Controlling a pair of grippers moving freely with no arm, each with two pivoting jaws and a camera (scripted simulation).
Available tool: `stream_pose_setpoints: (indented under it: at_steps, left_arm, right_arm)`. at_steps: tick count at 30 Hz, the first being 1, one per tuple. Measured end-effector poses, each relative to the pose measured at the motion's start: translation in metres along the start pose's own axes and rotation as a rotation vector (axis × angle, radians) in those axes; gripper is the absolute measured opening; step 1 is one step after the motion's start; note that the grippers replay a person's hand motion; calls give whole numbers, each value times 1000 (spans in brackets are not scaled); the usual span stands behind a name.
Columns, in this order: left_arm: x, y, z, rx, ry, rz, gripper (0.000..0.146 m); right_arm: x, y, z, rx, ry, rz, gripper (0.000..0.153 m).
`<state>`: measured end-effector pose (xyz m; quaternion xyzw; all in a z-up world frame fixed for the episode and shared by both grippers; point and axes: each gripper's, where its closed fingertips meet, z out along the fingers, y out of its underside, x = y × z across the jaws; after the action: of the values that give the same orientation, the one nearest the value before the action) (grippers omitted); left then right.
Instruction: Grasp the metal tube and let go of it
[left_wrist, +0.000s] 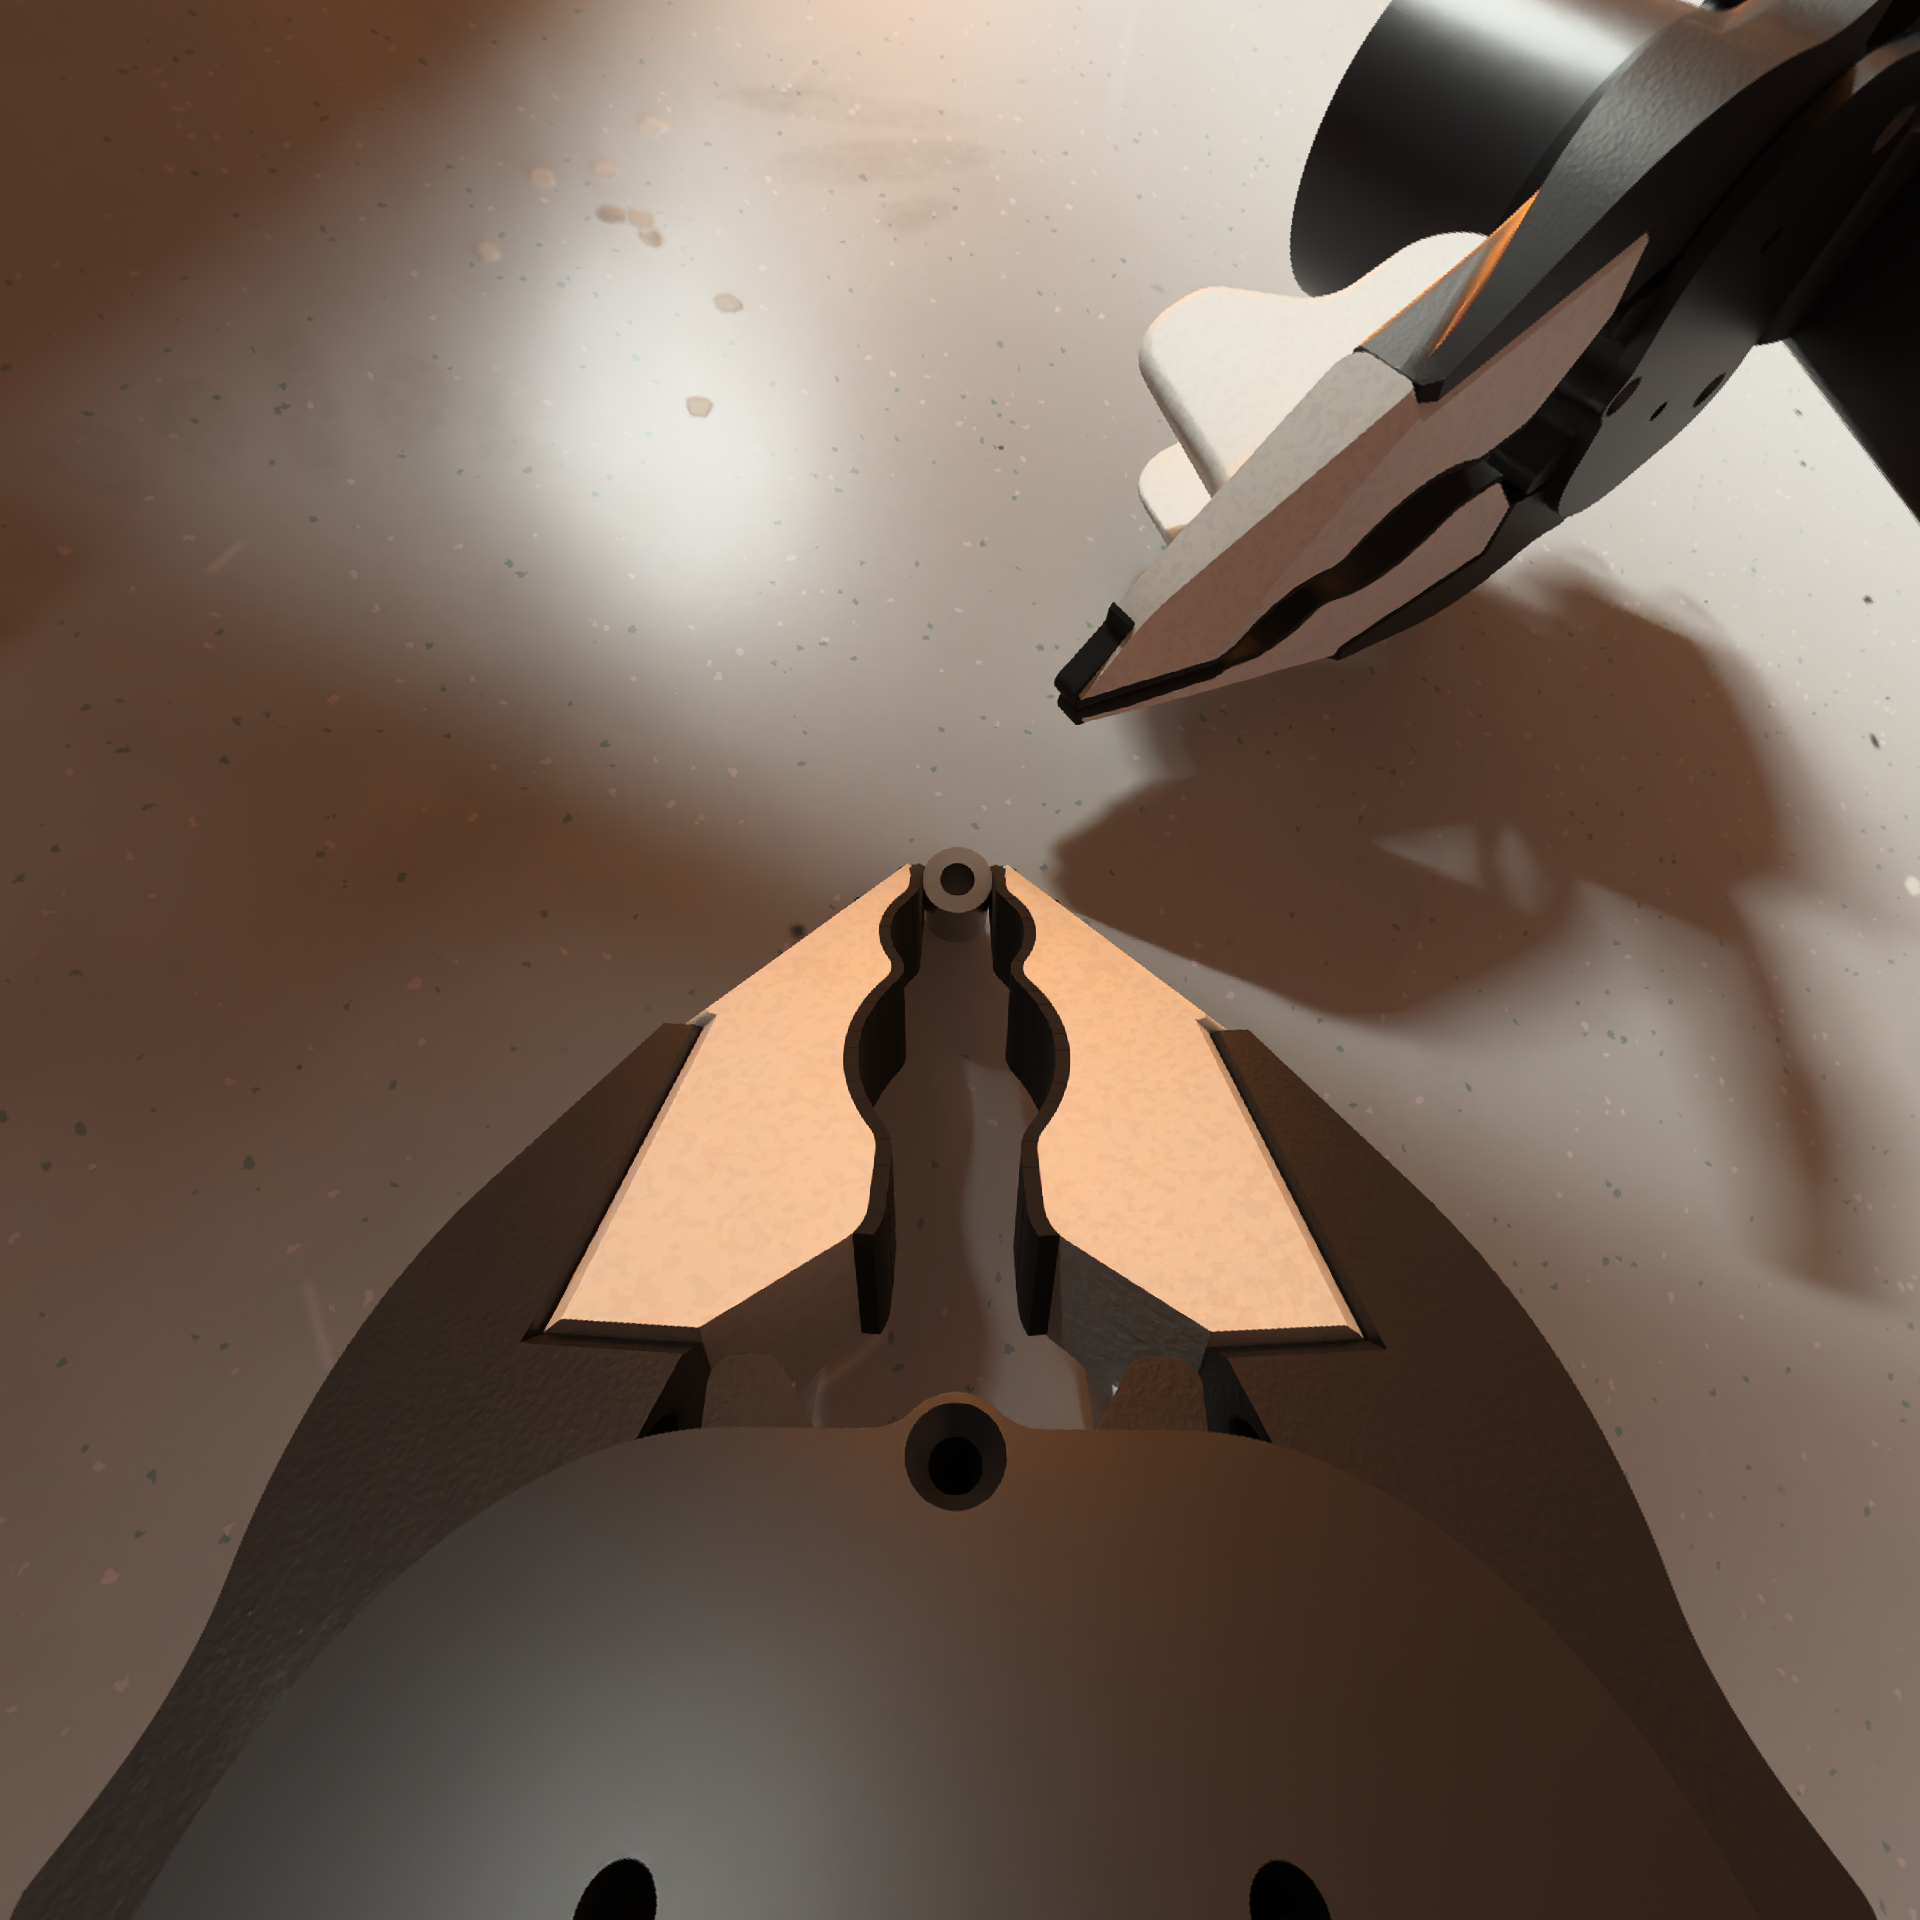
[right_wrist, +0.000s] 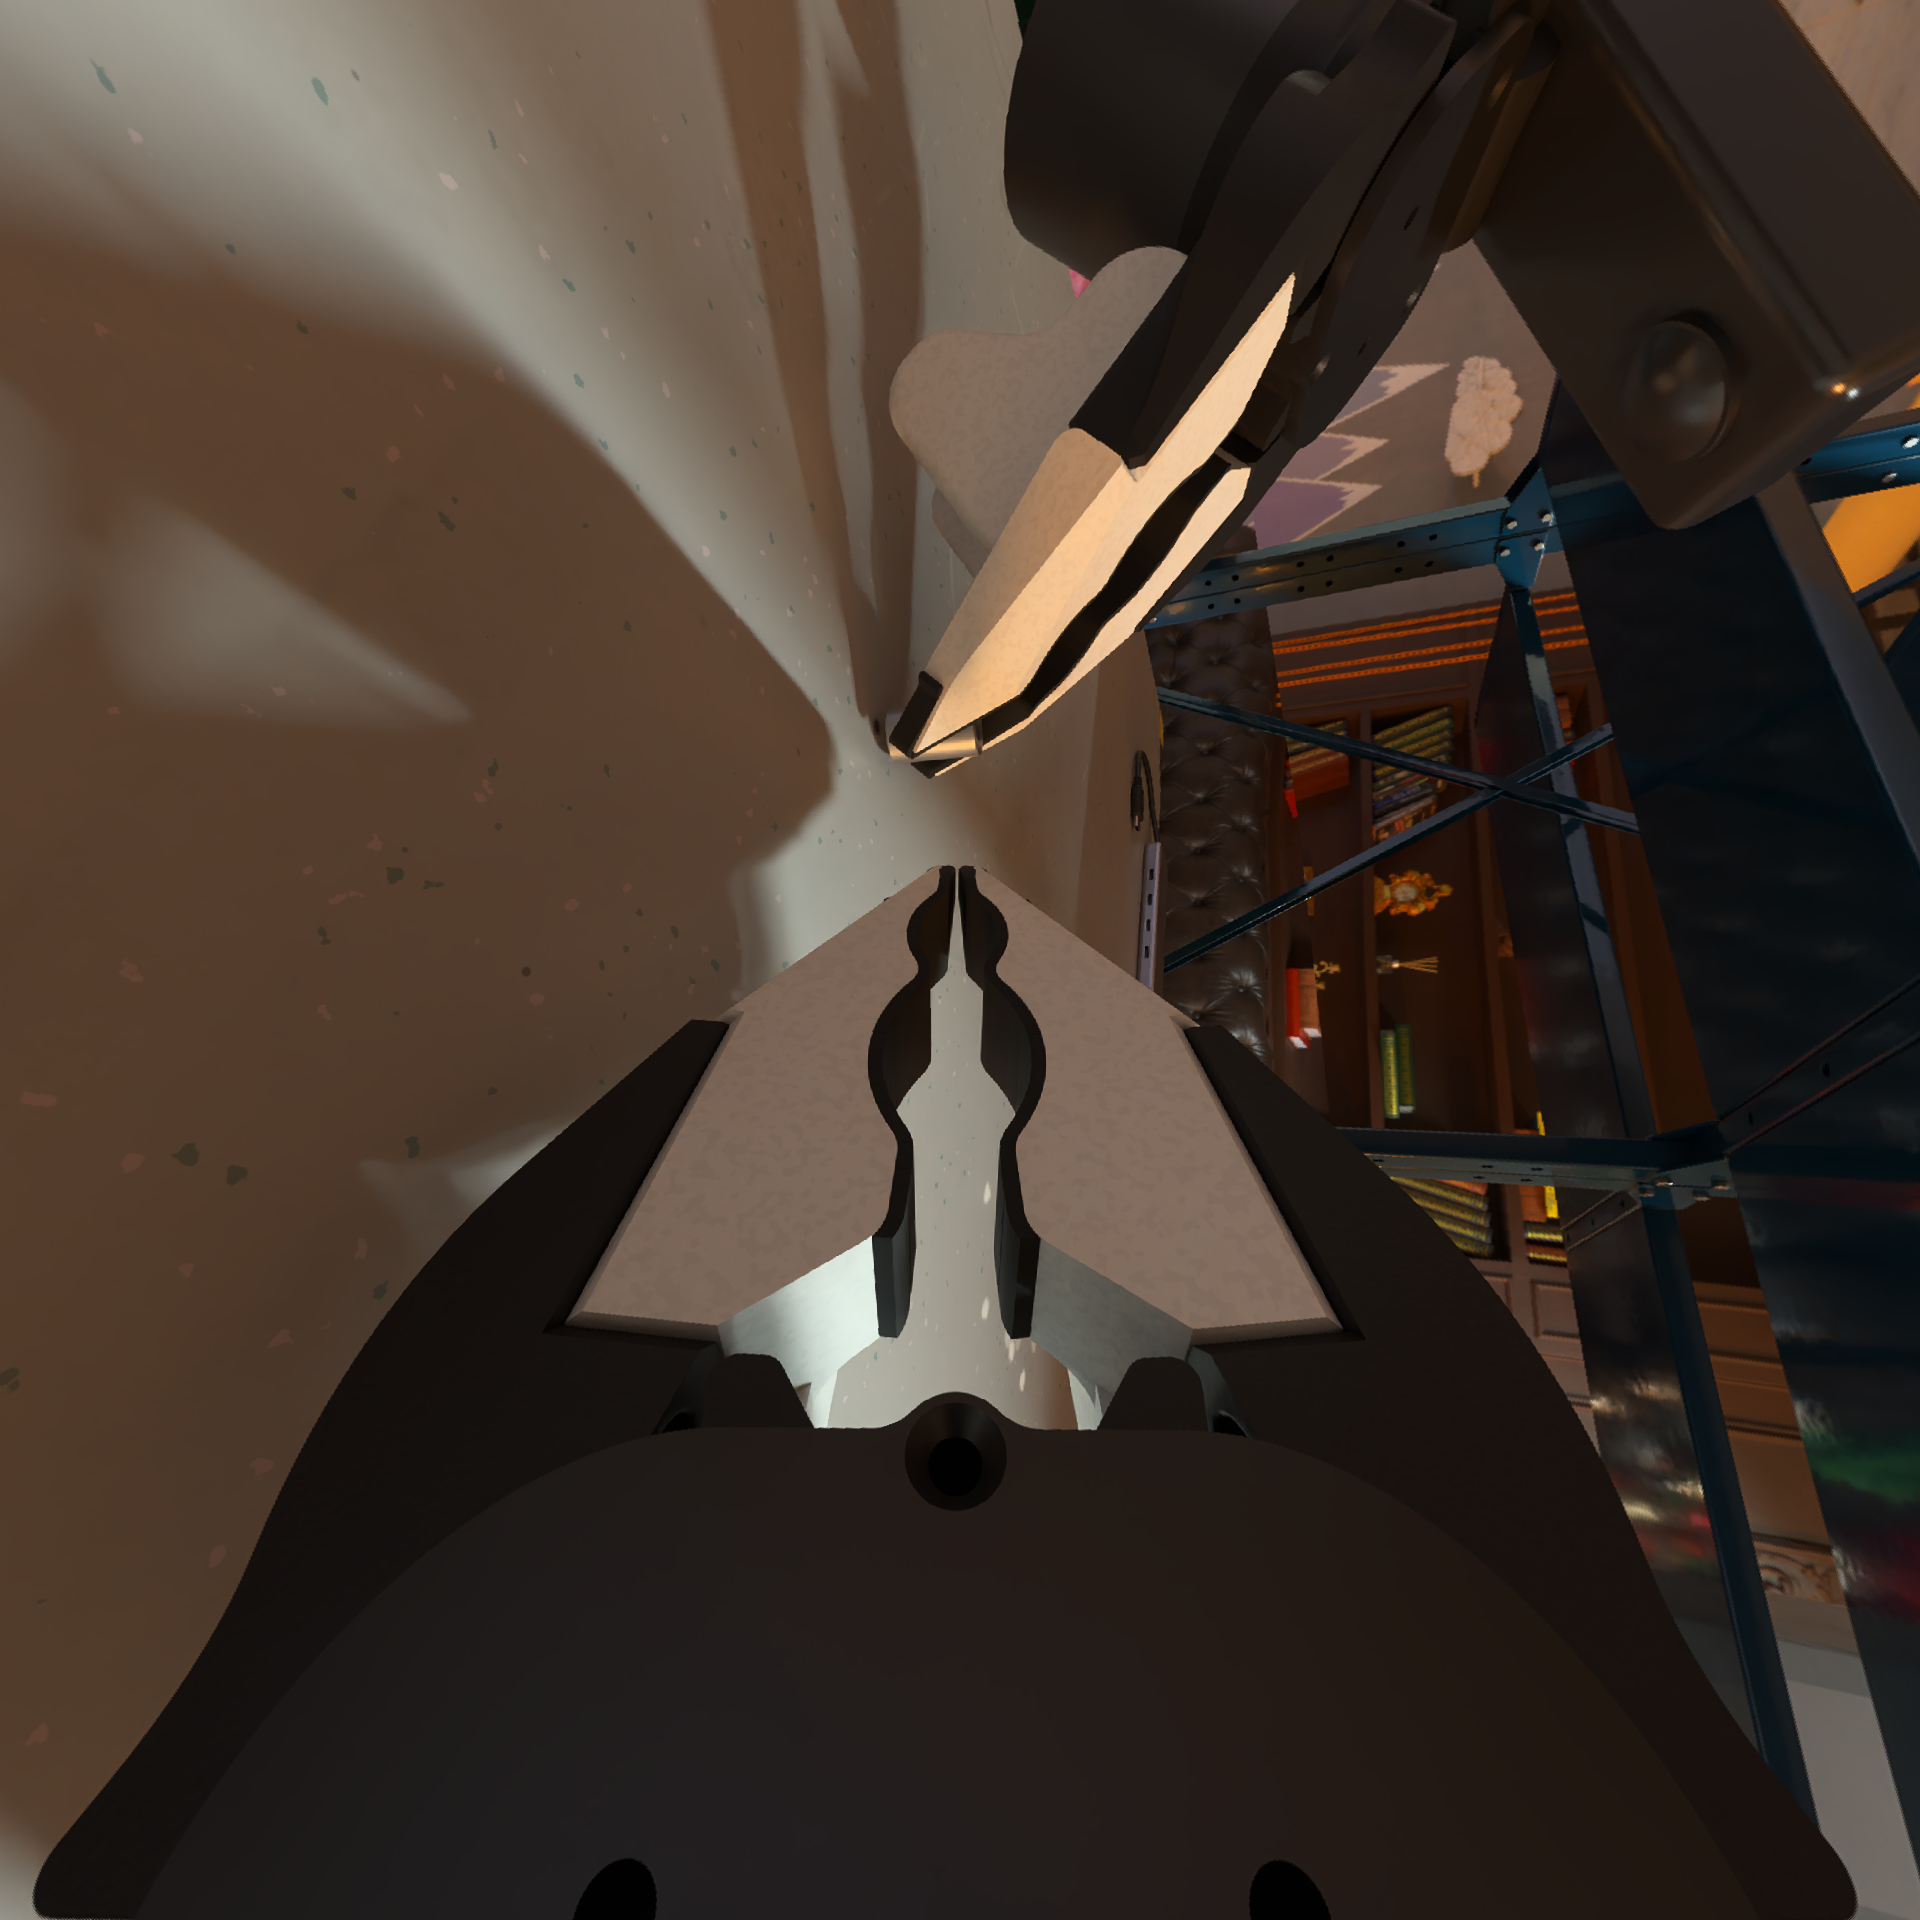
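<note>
A small grey metal tube sits end-on between the fingertips of my left gripper, just above the pale speckled table. The jaws are closed against both sides of the tube. In the right wrist view the left gripper points down at the table with a silvery bit of the tube showing at its tips. My right gripper is shut and empty, with only a hairline gap between its tips. In the left wrist view it hovers up and to the right of the tube, apart from it.
A flat white piece with a lobed outline lies on the table behind the right gripper; it also shows in the right wrist view. The table's edge runs down the right wrist view, with a dark blue metal frame and shelves beyond.
</note>
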<state>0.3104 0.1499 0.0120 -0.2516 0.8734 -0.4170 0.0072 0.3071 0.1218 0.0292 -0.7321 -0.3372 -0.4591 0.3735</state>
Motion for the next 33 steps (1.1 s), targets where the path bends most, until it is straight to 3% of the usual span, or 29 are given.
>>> stream_pose_setpoints:
  at_steps: [12, 15, 19, 21, 24, 27, 33]
  left_arm:
    - [-6, -2, -3, 37, -28, -24, 12]
    - [-3, -2, -5, 49, -19, -12, 23]
    - [-3, -3, -6, 70, -29, 5, 27]
    - [-3, -4, -7, 82, -27, -2, 35]
    - [-3, -8, -12, 137, -17, -14, 38]
    - [-5, -13, -18, 196, -15, -37, 43]
    - [-6, -12, -17, 189, -50, -14, 48]
  right_arm:
    - [-1, 0, 2, -9, 4, -5, 7]
    - [0, -1, 1, -6, 7, -3, 10]
    - [6, -9, -5, 37, 30, 23, 11]
    - [24, -15, -14, 72, 115, 47, 11]
    - [68, -20, -41, 167, 322, 196, 5]
    - [101, 13, -57, 142, 432, 432, 2]
    - [97, 93, -42, -26, 289, 880, 17]
